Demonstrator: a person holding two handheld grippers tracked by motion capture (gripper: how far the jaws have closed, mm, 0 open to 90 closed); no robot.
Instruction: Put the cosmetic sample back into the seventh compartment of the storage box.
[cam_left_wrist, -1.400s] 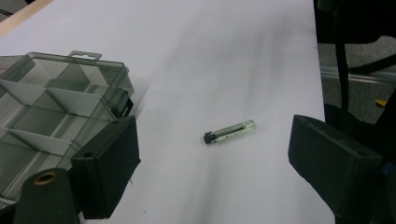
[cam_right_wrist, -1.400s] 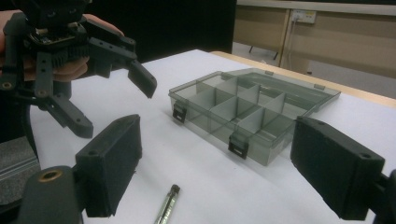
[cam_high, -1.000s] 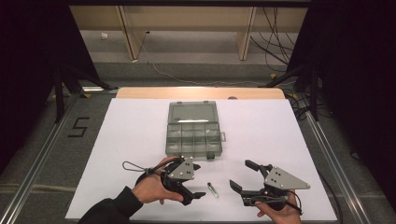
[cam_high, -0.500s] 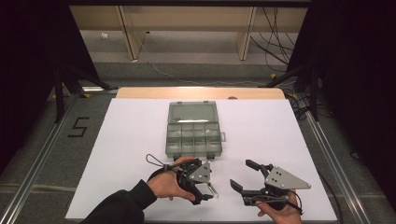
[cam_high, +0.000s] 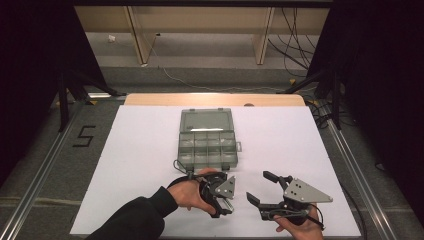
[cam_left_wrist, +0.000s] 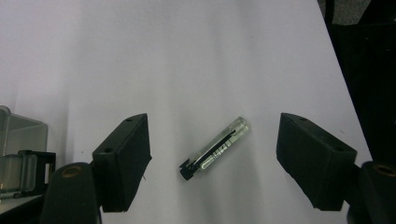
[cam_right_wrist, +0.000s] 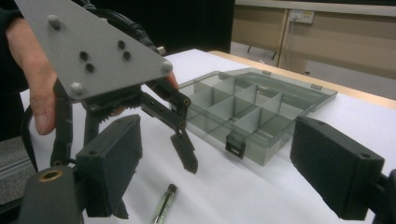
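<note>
1. White table top (cam_high: 140, 165), wooden edge at the far side.
2. Grey floor (cam_high: 40, 150) with a black "5" mark (cam_high: 84, 136) at left.
3. Wooden shelving (cam_high: 200, 30) beyond; cables (cam_high: 295, 35) at far right.
4. Black curtains (cam_high: 30, 60) on both sides.

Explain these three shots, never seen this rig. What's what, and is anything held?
No robot: a person holds a hand-operated gripper in each hand. The high view looks down on a white table; the other two views ride on the grippers, looking along their black jaws. The left gripper hangs open over a small glass vial lying on the table between its jaws, not touching it. The right gripper is open too, holding nothing. Beyond them sits an open clear plastic box with empty-looking compartments.
</note>
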